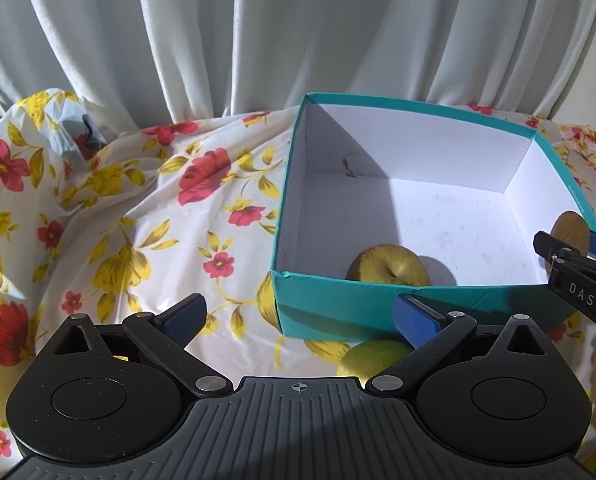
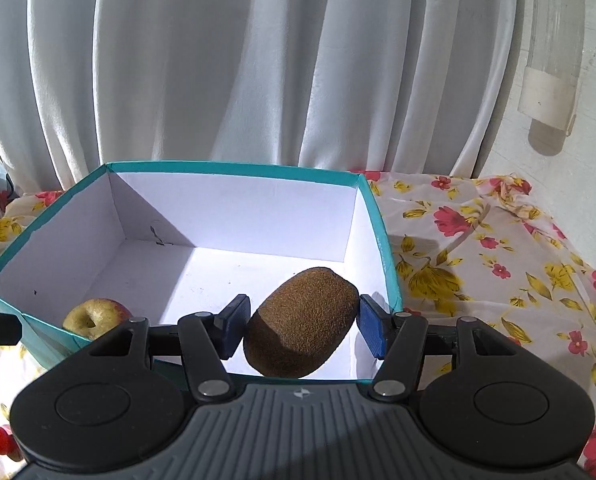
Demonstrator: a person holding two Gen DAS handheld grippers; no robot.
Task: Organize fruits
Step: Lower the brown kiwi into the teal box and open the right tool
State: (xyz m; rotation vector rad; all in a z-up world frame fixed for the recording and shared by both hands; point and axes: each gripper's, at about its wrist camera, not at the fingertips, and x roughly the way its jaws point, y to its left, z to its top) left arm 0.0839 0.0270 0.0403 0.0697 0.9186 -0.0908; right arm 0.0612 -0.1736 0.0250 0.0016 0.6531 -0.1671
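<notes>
The right tool [image 2: 301, 326] is held level over the near right part of the open teal cardboard box with white inside [image 2: 234, 216], its blue pads clamped on a fuzzy brown oval kiwi [image 2: 301, 322] that hangs tilted above the box floor. In the left wrist view the same tool enters at 3 o'clock, the kiwi [image 1: 571, 232] showing above the box's right rim, and white letters "DAS" are readable on its black body.

The left tool [image 1: 299, 318] hovers low outside the box's near wall, its blue pads spread wide apart with nothing between them. Just under its right finger, at 5 o'clock, a pale green round fruit [image 1: 367, 358] lies on the floral-cloth-covered counter [image 1: 158, 216], close to the box's near wall.

A yellow apple with a red blush [image 1: 389, 266] rests inside the box against the near wall. Small print runs along the box's right rim, too small to read.
</notes>
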